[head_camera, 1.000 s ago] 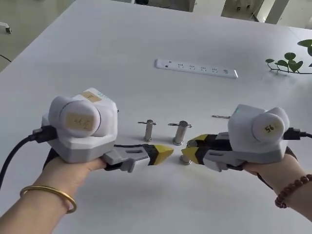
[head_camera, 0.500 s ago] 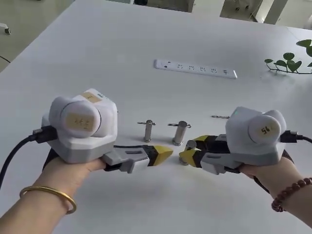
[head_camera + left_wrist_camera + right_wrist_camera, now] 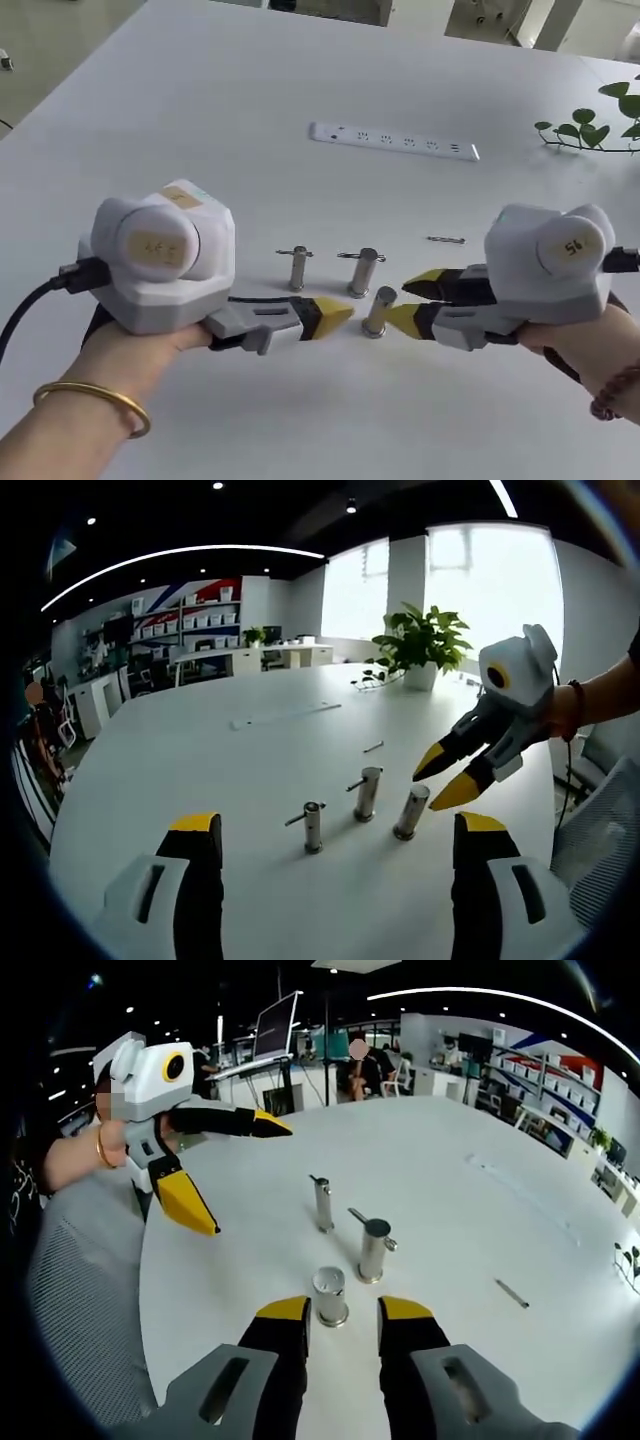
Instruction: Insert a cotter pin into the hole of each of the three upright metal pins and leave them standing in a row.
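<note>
A white worktable (image 3: 200, 120) in an open office. The right gripper (image 3: 400, 301) has its jaws slightly parted and empty, with the bare metal pin (image 3: 379, 310) upright just off their tips. Farther ahead stand the near fitted pin (image 3: 361, 272) and the far fitted pin (image 3: 297, 268). A loose cotter pin (image 3: 446, 240) lies off to its side. The left gripper (image 3: 250, 1180) is spread wide, holding nothing.

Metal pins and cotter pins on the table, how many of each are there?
Metal pins: 3, left metal pin, middle metal pin, bare metal pin.
Cotter pins: 3, left cotter pin, middle cotter pin, loose cotter pin.
Total: 6.
</note>
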A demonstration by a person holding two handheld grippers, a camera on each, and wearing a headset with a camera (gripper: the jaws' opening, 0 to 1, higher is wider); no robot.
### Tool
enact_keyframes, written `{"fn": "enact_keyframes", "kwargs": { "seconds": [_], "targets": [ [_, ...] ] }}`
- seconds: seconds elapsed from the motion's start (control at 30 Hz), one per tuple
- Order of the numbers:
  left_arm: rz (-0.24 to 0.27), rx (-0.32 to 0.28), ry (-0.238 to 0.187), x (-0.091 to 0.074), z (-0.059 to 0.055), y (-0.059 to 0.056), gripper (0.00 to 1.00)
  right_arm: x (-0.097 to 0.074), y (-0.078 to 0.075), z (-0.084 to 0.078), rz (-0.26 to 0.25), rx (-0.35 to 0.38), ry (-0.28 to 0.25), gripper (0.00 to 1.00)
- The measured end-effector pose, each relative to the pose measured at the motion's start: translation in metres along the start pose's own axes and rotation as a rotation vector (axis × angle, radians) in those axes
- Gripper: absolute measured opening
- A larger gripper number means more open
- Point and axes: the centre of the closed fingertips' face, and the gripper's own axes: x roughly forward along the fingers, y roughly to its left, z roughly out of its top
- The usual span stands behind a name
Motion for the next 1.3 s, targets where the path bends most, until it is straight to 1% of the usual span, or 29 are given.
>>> {"fn": "enact_keyframes", "kwargs": {
  "seconds": [0.07, 0.1, 0.13, 0.23, 0.33, 0.43, 0.5, 0.53, 0.57, 0.67, 0.7, 0.83, 0.93, 0.97, 1.03, 1.1, 1.13, 1.2, 1.3],
  "targets": [
    [-0.002, 0.022, 0.005, 0.001, 0.000, -0.003, 0.97, -0.005, -0.002, 0.001, -0.003, 0.006, 0.000, 0.22],
    [-0.006, 0.022, 0.005, 0.001, 0.000, -0.003, 0.97, -0.007, -0.003, 0.000, -0.008, 0.005, 0.004, 0.22],
    [-0.010, 0.019, 0.004, 0.002, 0.000, -0.004, 0.97, -0.009, -0.008, -0.001, -0.023, 0.003, 0.015, 0.22],
    [-0.017, 0.013, 0.004, 0.002, 0.000, -0.005, 0.99, -0.015, -0.018, -0.003, -0.038, -0.003, 0.035, 0.22],
    [-0.016, 0.015, 0.006, 0.003, -0.001, -0.005, 0.99, -0.020, -0.031, -0.003, -0.058, 0.004, 0.038, 0.21],
    [-0.016, 0.015, 0.008, 0.003, -0.002, -0.005, 0.99, -0.021, -0.041, -0.002, -0.070, -0.005, 0.041, 0.21],
    [-0.017, 0.011, 0.002, 0.003, -0.001, -0.006, 0.99, -0.021, -0.055, -0.004, -0.084, 0.008, 0.054, 0.21],
    [-0.018, 0.012, 0.000, 0.003, 0.000, -0.006, 0.99, -0.021, -0.060, -0.005, -0.092, -0.002, 0.066, 0.21],
    [-0.019, 0.013, -0.001, 0.003, 0.000, -0.007, 0.99, -0.021, -0.068, -0.008, -0.103, -0.025, 0.090, 0.20],
    [-0.019, 0.013, 0.000, 0.004, -0.001, -0.007, 0.99, -0.020, -0.082, -0.008, -0.114, -0.026, 0.106, 0.20],
    [-0.019, 0.017, 0.002, 0.005, -0.002, -0.008, 0.99, -0.020, -0.089, -0.008, -0.125, -0.030, 0.115, 0.20],
    [-0.023, 0.036, 0.009, 0.006, -0.003, -0.011, 0.99, -0.017, -0.105, -0.007, -0.119, -0.013, 0.126, 0.18],
    [-0.023, 0.033, 0.012, 0.007, -0.004, -0.010, 0.99, -0.014, -0.114, -0.009, -0.113, -0.007, 0.142, 0.18],
    [-0.023, 0.031, 0.012, 0.007, -0.004, -0.010, 0.99, -0.013, -0.115, -0.009, -0.112, -0.008, 0.145, 0.18],
    [-0.020, 0.023, 0.011, 0.007, -0.004, -0.009, 0.99, -0.010, -0.120, -0.011, -0.115, -0.022, 0.163, 0.17],
    [-0.020, 0.019, 0.011, 0.007, -0.004, -0.009, 0.99, -0.006, -0.124, -0.013, -0.104, -0.031, 0.181, 0.16],
    [-0.017, 0.014, 0.011, 0.007, -0.005, -0.008, 0.99, -0.004, -0.126, -0.016, -0.096, -0.044, 0.204, 0.16],
    [-0.015, 0.010, 0.012, 0.007, -0.005, -0.007, 0.99, -0.002, -0.134, -0.018, -0.106, -0.078, 0.234, 0.16],
    [0.001, -0.003, 0.017, 0.007, -0.006, -0.005, 0.98, 0.002, -0.143, -0.017, -0.109, -0.090, 0.238, 0.15]
  ]
}}
